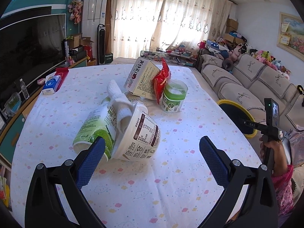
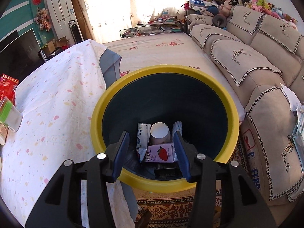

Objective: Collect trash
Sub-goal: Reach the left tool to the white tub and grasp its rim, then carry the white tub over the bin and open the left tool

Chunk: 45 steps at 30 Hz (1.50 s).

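Note:
My left gripper (image 1: 152,142) is open and empty above the table, just short of a tipped white yogurt tub (image 1: 138,138) stuffed with a white tissue (image 1: 119,98). A green-and-white bottle (image 1: 96,129) lies against the tub's left side. Behind them are a cream carton (image 1: 140,77), a red snack bag (image 1: 161,79) and a green-lidded jar (image 1: 173,96). My right gripper (image 2: 151,134) is open and empty over the yellow-rimmed bin (image 2: 163,70). In the bin lie a pink strawberry milk carton (image 2: 161,153), a paper cup (image 2: 159,131) and a white wrapper (image 2: 142,136).
The table has a cloud-print cloth (image 1: 171,180). A blue tissue box (image 1: 52,83) and a red item (image 1: 61,70) sit at its far left edge. The bin (image 1: 237,114) stands right of the table, a beige sofa (image 1: 256,79) beyond it. A TV (image 1: 28,41) is at left.

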### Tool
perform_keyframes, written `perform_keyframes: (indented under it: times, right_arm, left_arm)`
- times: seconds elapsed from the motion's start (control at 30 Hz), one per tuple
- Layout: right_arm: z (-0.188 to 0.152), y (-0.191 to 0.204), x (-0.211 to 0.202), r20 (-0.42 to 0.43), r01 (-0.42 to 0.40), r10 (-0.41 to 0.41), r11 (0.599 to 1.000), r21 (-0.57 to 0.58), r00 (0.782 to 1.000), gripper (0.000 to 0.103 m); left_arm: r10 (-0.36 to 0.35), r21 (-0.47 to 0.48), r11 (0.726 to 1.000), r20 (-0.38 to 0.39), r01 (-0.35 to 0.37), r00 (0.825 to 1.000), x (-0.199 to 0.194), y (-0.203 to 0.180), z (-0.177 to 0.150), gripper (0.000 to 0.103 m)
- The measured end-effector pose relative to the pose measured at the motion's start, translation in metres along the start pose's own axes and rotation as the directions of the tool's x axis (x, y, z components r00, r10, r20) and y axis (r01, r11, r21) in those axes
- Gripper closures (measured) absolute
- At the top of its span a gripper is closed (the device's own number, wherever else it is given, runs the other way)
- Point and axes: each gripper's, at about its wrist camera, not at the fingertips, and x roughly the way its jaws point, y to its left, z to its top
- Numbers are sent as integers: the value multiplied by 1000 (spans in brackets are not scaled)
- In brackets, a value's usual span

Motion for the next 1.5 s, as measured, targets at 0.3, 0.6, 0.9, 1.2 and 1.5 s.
perform_keyframes:
  times: [0.3, 0.6, 0.9, 1.2, 1.5]
  right_arm:
    - [-3, 6, 2, -17, -23, 23, 1000, -13, 1000, 56]
    - [-4, 7, 8, -37, -31, 31, 999, -12, 999, 56]
    - [-6, 9, 12, -44, -45, 44, 999, -14, 998, 56]
    - [-7, 3, 11, -41, -50, 50, 999, 1, 998, 56]
    - [-7, -9, -10, 17, -27, 27, 1000, 14, 1000, 56]
  left_arm:
    - [-35, 31, 999, -35, 36, 999, 23, 0, 14, 14]
    - [-86, 63, 994, -94, 92, 992, 37, -13, 15, 51]
    - [-119, 63, 989, -177, 132, 977, 64, -23, 10, 93]
    - [-243, 130, 957, -118, 258, 963, 43, -54, 18, 98]
    - [-344, 167, 916, -142, 365, 928, 60, -98, 36, 98]
